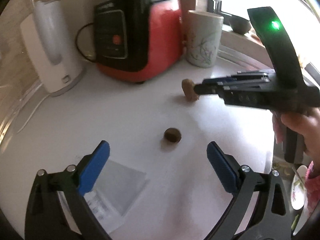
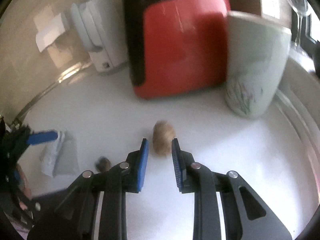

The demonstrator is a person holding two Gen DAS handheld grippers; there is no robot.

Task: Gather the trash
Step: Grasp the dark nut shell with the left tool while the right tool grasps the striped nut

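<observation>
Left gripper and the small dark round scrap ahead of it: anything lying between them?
No. In the left wrist view only bare white countertop separates the open left gripper from the dark scrap; the clear bag lies lower left.

Glossy white countertop [image 1: 140,108], ribbed pads [image 2: 144,166]

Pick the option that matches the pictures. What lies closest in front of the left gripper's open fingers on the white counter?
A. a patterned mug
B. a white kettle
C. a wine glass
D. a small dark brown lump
D: in the left wrist view the dark brown lump sits on the counter just beyond the left gripper, while the kettle and mug stand far back.
</observation>
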